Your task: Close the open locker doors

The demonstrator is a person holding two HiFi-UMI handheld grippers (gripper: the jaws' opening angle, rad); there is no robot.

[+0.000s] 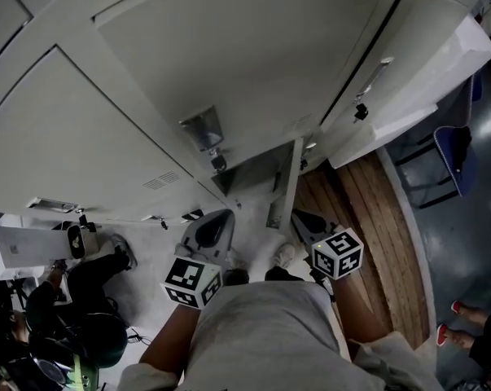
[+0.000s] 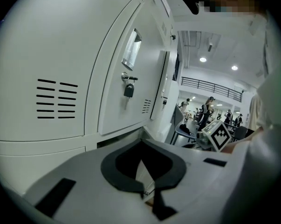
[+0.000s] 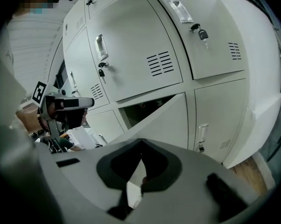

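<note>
Hovering before open locker door (image 3: pixel 170 120): left tongs (image 2: pixel 141 143), right tongs (image 3: pixel 140 143) both pinched together, empty, touching nothing.

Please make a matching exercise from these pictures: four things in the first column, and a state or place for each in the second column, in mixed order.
1. lower locker door
2. padlock
3. left gripper
4. wooden planks

a. lie on the floor beside the lockers
b. hangs on a shut door
c. stands open
d. jaws together, nothing between them

Pairs: 1-c, 2-b, 3-d, 4-a
</note>
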